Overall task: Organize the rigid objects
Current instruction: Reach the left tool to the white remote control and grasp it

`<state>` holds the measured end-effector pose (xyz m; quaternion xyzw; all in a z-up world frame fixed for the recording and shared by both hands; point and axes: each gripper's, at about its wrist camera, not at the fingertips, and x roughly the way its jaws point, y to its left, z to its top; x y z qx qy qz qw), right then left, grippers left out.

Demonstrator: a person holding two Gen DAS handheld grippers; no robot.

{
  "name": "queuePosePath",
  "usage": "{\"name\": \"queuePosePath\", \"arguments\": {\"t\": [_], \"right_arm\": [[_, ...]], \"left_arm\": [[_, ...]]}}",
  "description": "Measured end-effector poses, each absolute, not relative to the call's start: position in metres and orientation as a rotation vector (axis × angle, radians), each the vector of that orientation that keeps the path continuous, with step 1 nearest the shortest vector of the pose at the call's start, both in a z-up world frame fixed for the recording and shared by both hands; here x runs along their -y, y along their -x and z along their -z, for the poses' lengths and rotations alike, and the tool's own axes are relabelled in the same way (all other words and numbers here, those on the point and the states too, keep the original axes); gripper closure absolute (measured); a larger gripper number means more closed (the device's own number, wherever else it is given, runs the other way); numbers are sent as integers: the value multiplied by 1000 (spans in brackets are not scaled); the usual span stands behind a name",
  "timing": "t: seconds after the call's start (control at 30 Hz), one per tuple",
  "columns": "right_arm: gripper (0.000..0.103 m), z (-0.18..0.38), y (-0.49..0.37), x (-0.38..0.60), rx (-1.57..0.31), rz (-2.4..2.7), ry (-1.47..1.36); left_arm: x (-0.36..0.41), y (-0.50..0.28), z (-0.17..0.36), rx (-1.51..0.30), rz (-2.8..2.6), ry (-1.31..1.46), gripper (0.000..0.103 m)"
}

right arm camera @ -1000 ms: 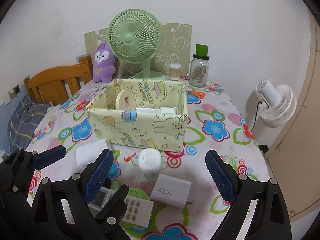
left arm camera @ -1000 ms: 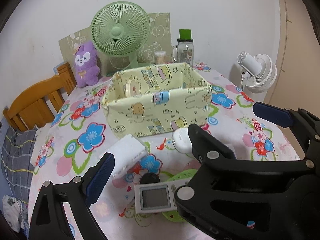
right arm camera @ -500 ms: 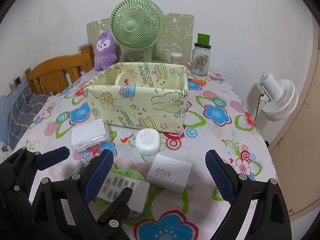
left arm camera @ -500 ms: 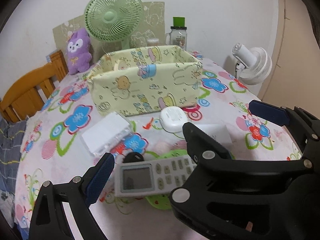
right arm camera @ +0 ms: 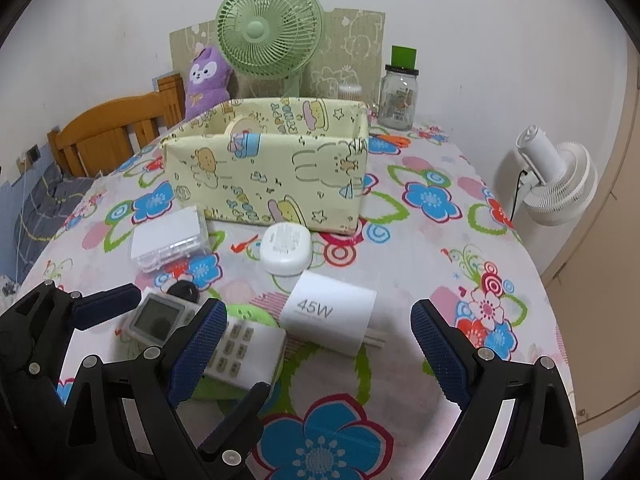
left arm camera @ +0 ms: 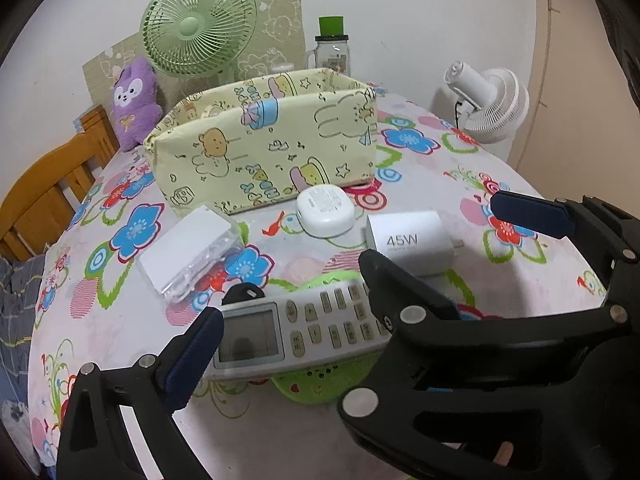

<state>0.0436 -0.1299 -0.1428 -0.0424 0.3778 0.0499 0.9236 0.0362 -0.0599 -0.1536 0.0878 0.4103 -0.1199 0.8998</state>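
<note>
A white remote (left arm camera: 296, 332) lies crosswise on a green disc (left arm camera: 316, 392) near the table's front. My left gripper (left arm camera: 320, 354) stands open low over it. Its left pad (left arm camera: 192, 352) is beside the screen end, and its right finger is hidden behind the other gripper. My right gripper (right arm camera: 318, 354) is open too, with the white 45W charger (right arm camera: 332, 316) just ahead between its fingers. Farther back lie a round white case (right arm camera: 286, 246) and a clear card box (right arm camera: 168, 240). Behind them stands the yellow fabric bin (right arm camera: 272, 176).
A small black piece (left arm camera: 244, 292) lies by the remote. Behind the bin stand a green fan (right arm camera: 268, 28), a purple plush (right arm camera: 206, 80) and a glass jar (right arm camera: 398, 96). A wooden chair (right arm camera: 108, 132) is on the left. A white fan (right arm camera: 556, 184) stands beyond the right edge.
Both grippers have sunk toward the table, and the bin and small items look closer. More of the remote shows between the left fingers. Neither pair of jaws has changed its width.
</note>
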Motion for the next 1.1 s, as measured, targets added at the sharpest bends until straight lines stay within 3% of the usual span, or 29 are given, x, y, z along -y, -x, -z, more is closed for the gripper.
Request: {"name": "queuePosePath", "arguments": {"t": [1.1], "right_arm": [[8,161,-30,140,-874,-117,63]], "left_arm": [[58,-25,169,-846,234,-262,0]]}}
